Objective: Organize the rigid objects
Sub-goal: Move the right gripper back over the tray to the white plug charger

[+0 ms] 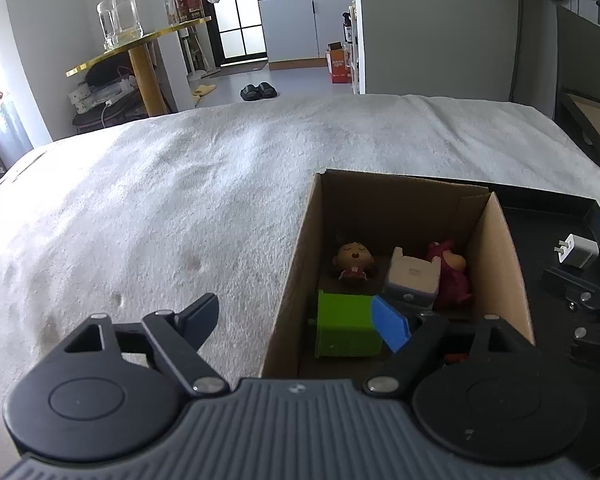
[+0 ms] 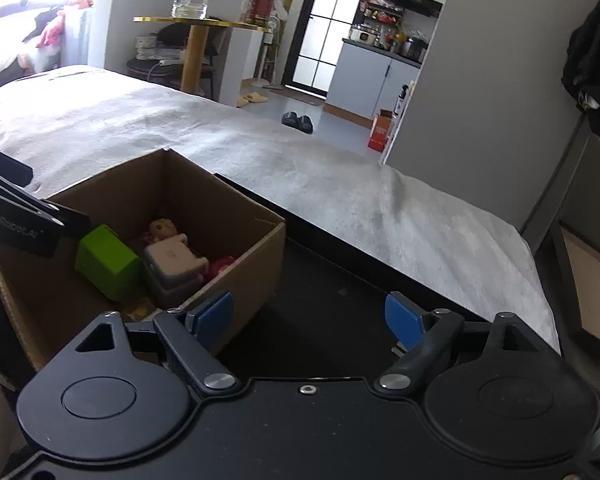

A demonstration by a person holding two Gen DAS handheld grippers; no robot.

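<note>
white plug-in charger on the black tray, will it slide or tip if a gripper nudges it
The white plug-in charger looks like a small hard plastic cube, so probably stiff and light. It lies on a smooth-looking black tray, so a nudge would likely slide it. Its two metal prongs stick out sideways, so it may pivot rather than roll.

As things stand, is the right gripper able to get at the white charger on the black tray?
Probably yes. The right gripper is open with nothing between its fingers, and the white charger lies in the open on the black tray, beside the cardboard box, with nothing covering it.
</note>
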